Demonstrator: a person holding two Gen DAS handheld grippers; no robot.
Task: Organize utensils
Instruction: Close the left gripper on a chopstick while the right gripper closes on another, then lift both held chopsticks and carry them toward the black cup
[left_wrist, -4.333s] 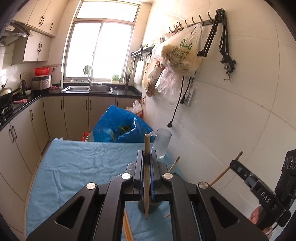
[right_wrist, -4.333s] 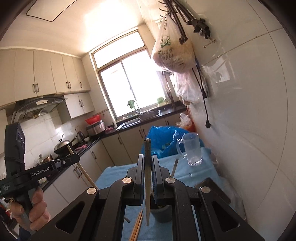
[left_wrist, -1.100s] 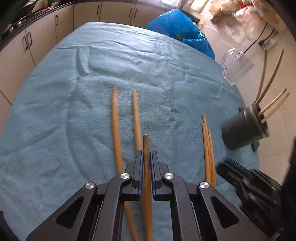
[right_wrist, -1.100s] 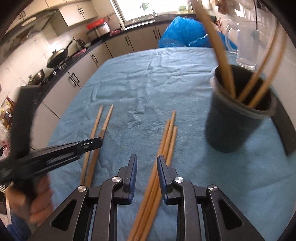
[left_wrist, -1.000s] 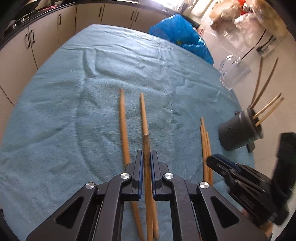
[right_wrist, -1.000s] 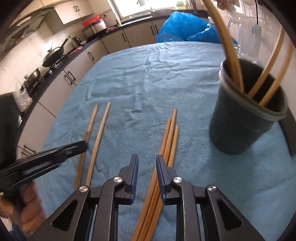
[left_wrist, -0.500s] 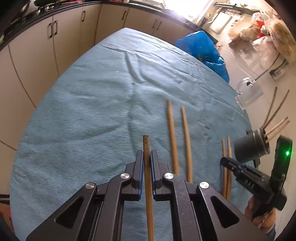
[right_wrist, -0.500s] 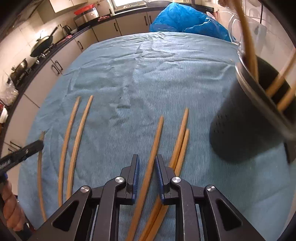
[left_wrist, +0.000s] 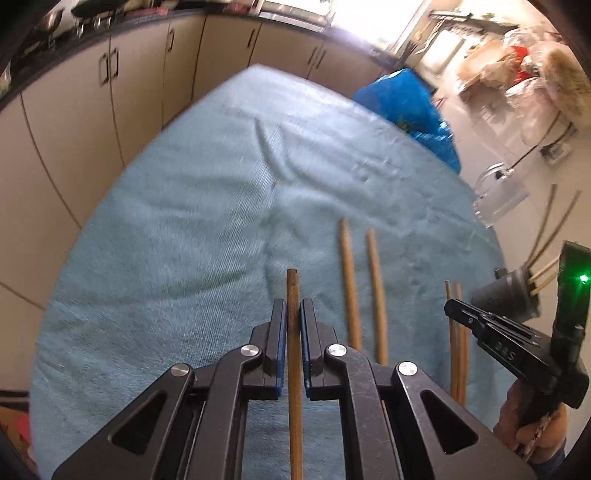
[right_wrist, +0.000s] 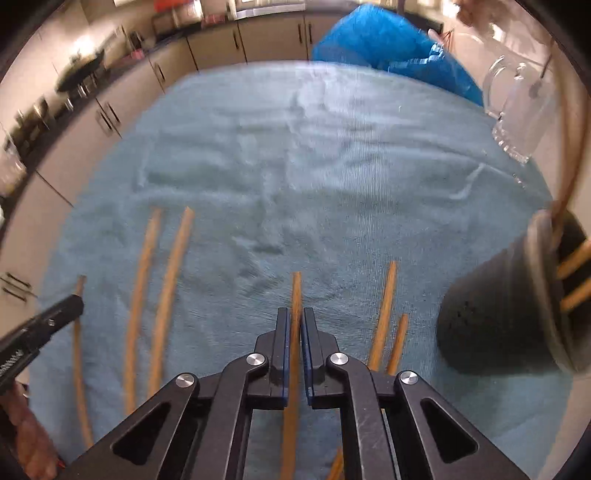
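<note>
Chopsticks: several stand in holder; four lie on tabletop; left gripper and right gripper fingers each clamp one.

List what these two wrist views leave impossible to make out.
- Dark holder, right wrist view: the picture edge cuts off its far side, so the chopsticks inside cannot be counted.
- Chopstick in the right gripper: its rear end hidden under the fingers.
- Counter items, right wrist view: motion-blurred.
</note>
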